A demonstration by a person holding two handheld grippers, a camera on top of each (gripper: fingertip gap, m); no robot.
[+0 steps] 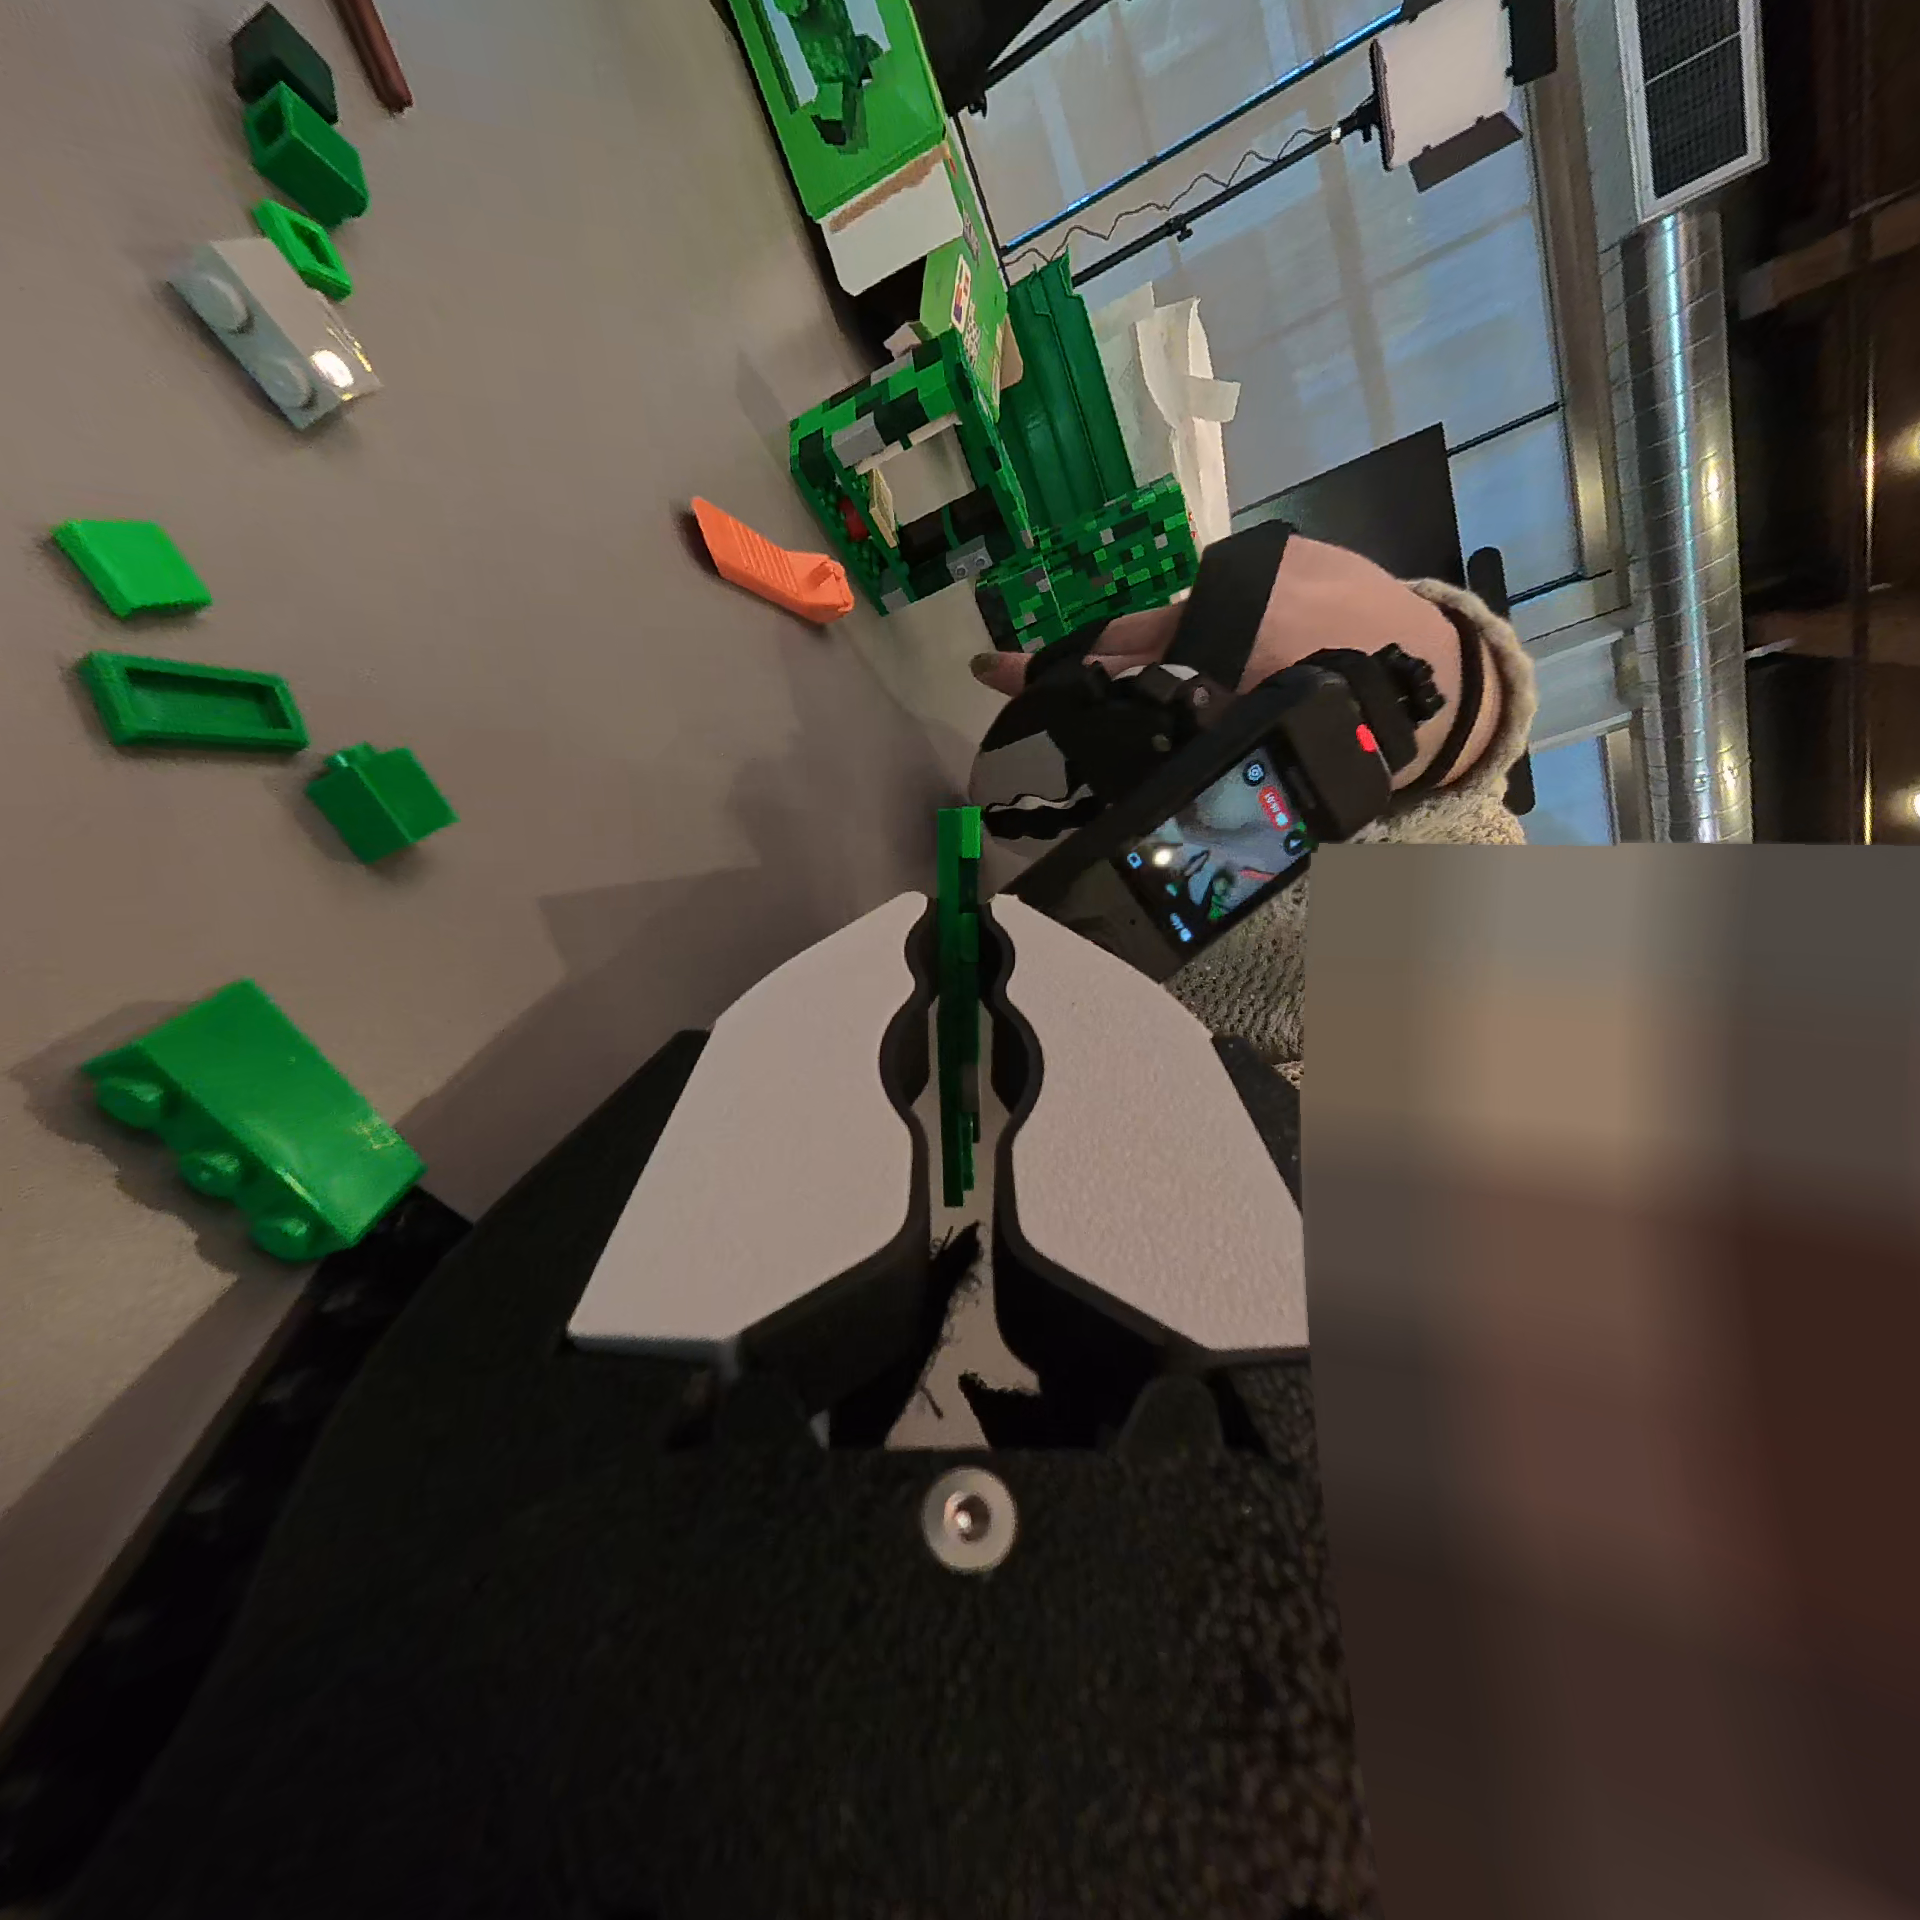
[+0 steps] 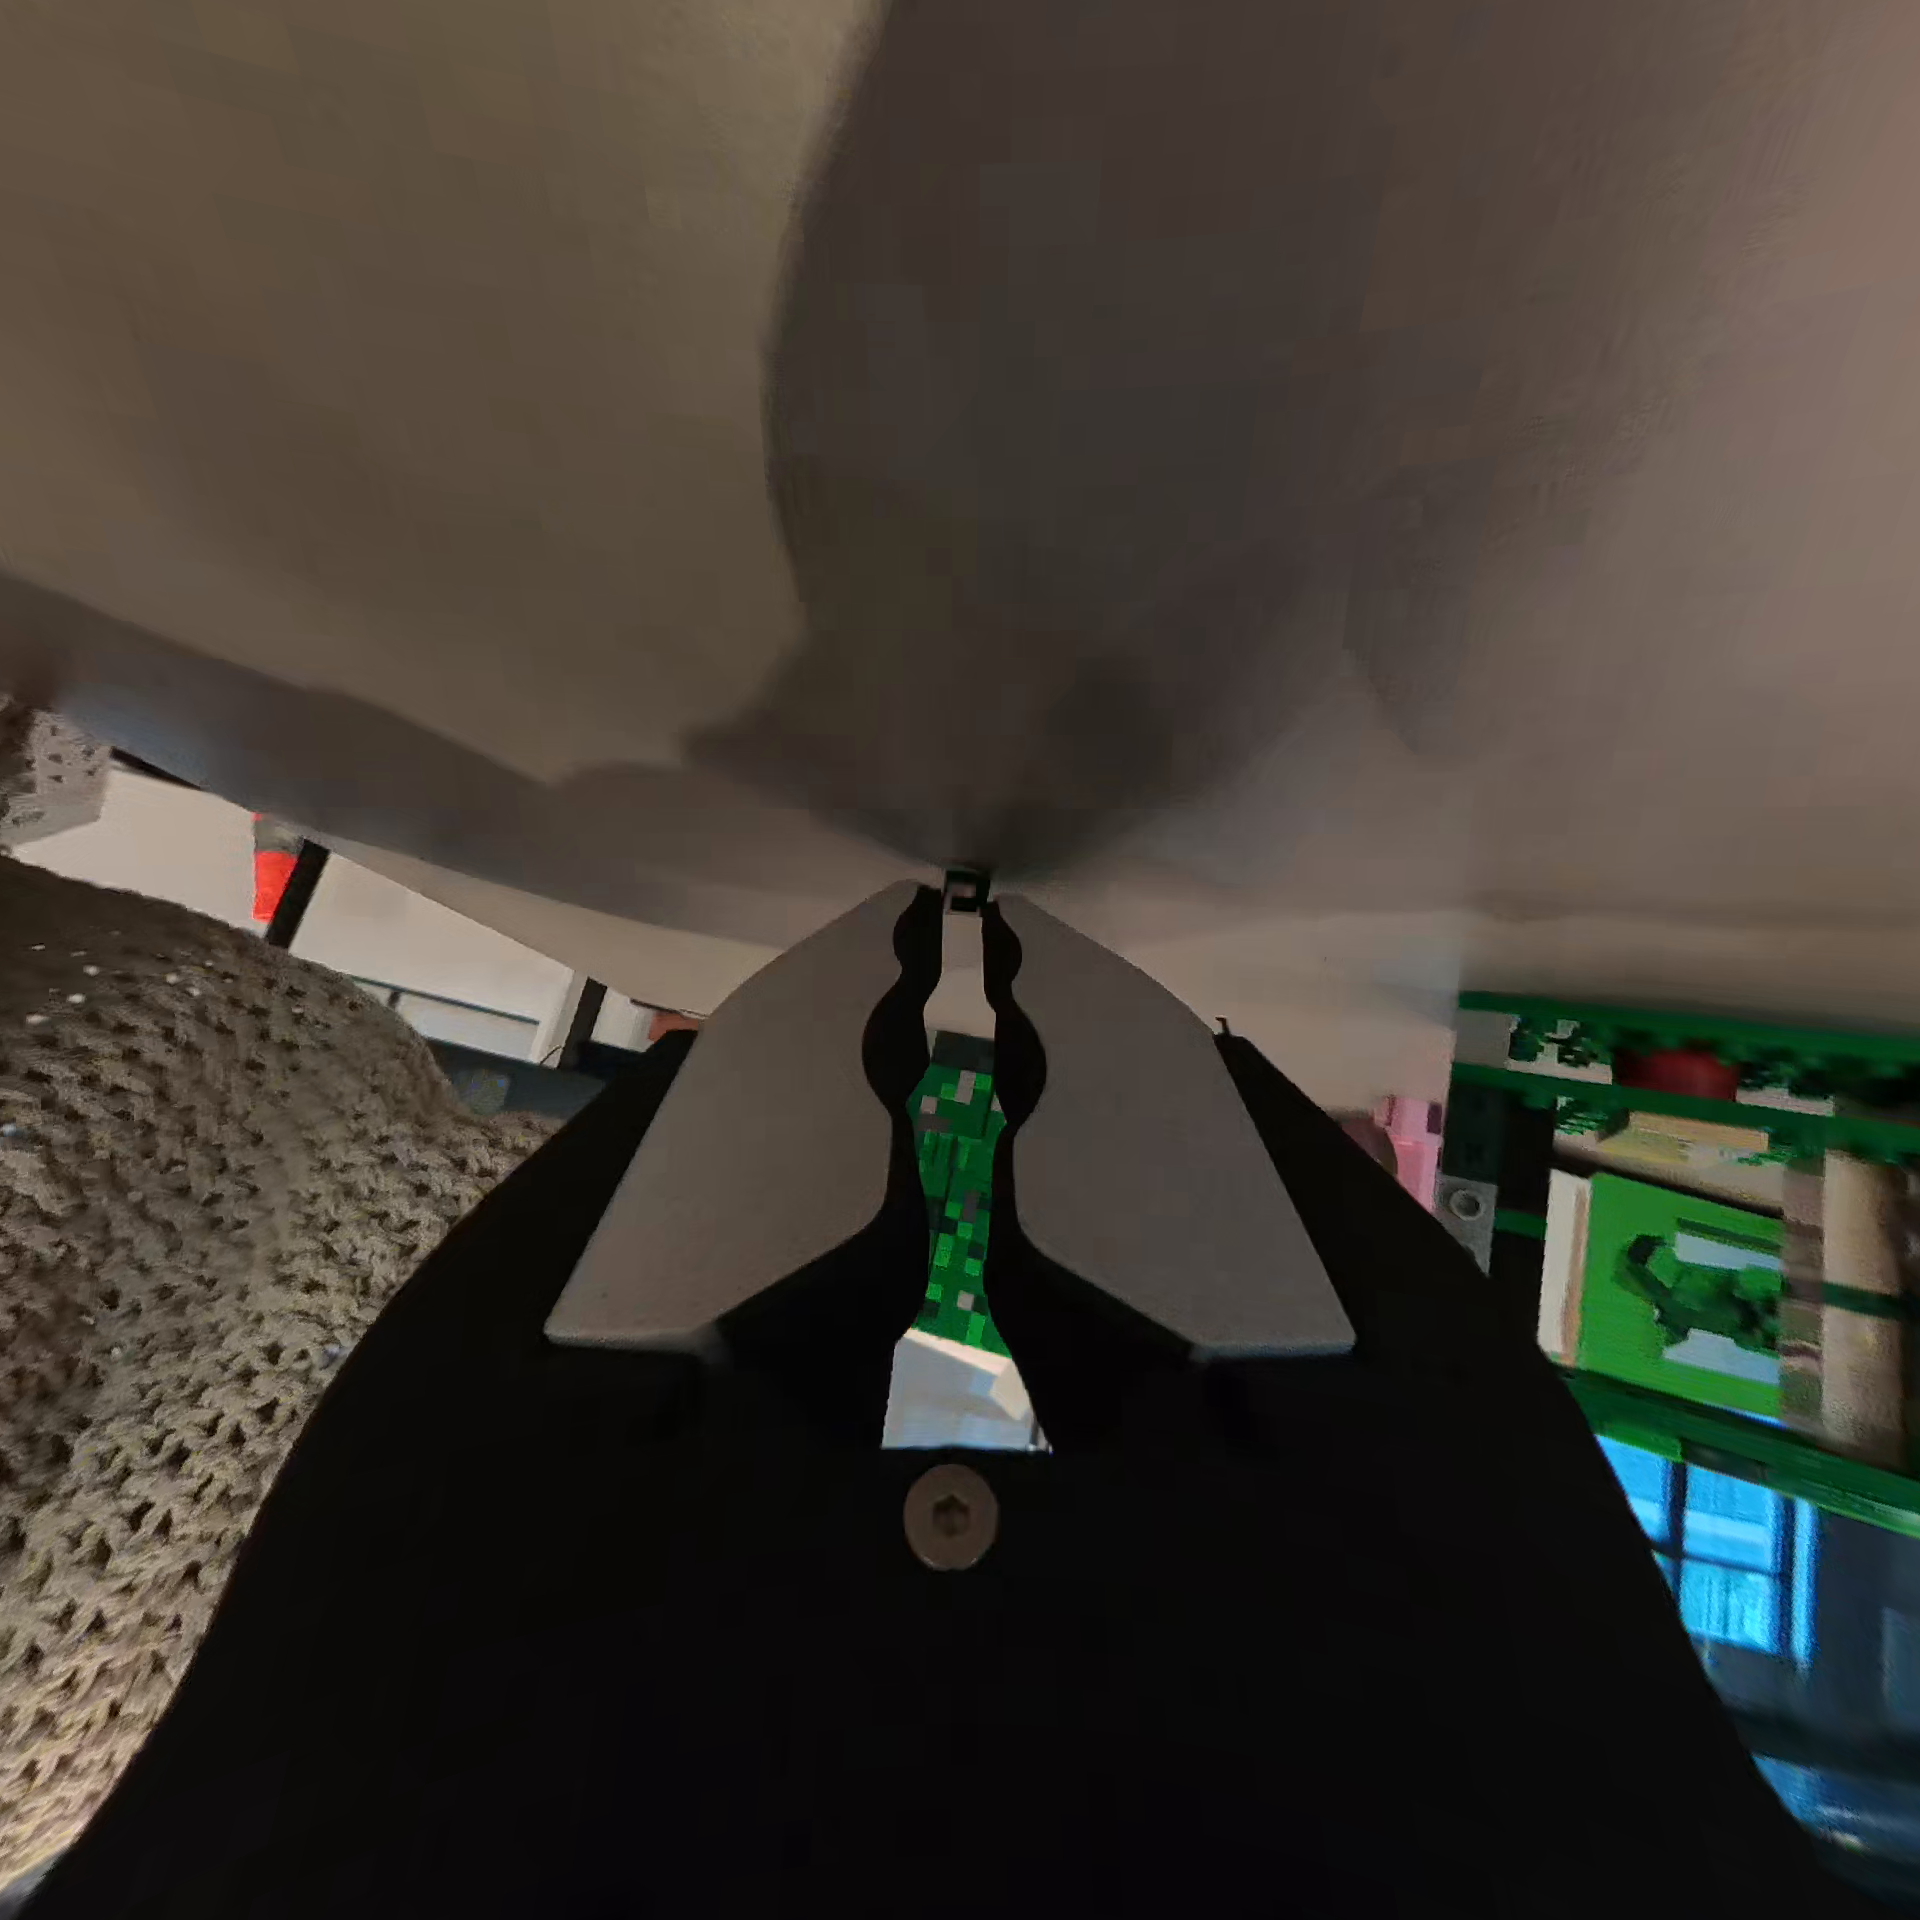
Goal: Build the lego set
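two grey-fingered grippers show. the left gripper [image 1: 958, 914] is clamped on a thin green stacked lego plate [image 1: 958, 997] held edge-on, the built green lego model [image 1: 935, 499] at twelve o'clock. the right gripper [image 2: 964, 902] pinches a tiny dark lego piece [image 2: 963, 888] against the grey table [image 2: 416, 364].

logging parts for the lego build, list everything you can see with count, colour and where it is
loose green bricks: seven, green, scattered on the table's left side in the left wrist view
dark brick: one, blackish, top left
grey plate: one, grey, upper left
brick separator: one, orange, mid-table
partial build: one, green pixel pattern, far side of the table
set box: one, green, top
table: one, grey
stacked plates: one thin stack, green, between the left gripper's fingers
small piece: one, dark, at the right gripper's tips
left gripper: grey fingers, shut
right gripper: grey fingers, shut
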